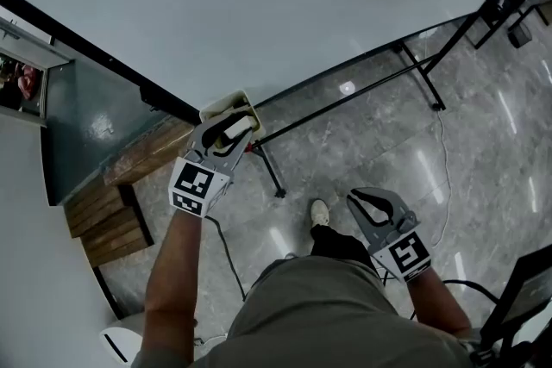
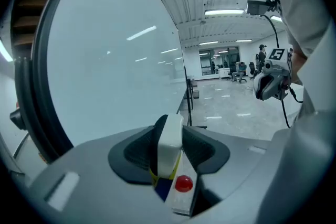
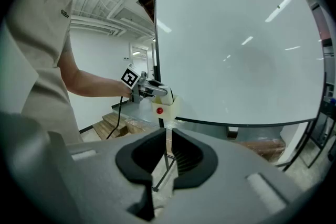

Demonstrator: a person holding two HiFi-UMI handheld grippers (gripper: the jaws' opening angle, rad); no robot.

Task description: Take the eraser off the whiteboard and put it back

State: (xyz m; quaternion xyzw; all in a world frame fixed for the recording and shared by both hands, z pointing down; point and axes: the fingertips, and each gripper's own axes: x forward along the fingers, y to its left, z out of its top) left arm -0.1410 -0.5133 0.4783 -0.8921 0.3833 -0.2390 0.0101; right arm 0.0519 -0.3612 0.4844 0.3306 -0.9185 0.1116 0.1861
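The eraser [image 2: 169, 152] – a cream block with a red button on its side – is clamped between the pads of the left gripper [image 1: 231, 127], which are pressed on its two broad faces. It is held just at the lower edge of the whiteboard [image 1: 259, 4], close to the lower left corner as the right gripper view shows it. Whether it is touching the board cannot be told; in the left gripper view the white surface is seen a little to the side of it. The right gripper [image 1: 358, 201] is held low and well apart from the board, its jaws brought together on nothing.

The eraser is judged to be off the board, so the step in hand is taken to be the putting back. For that to be done well, the face that clings to the board should be turned flat toward the white surface rather than toward the black frame [image 1: 103, 60], and the block should be brought in squarely – not edge first. The clamp should be eased only once the eraser is felt to be seated, and the jaws drawn straight back so the block is not dragged loose. The right gripper is best kept out of the way.
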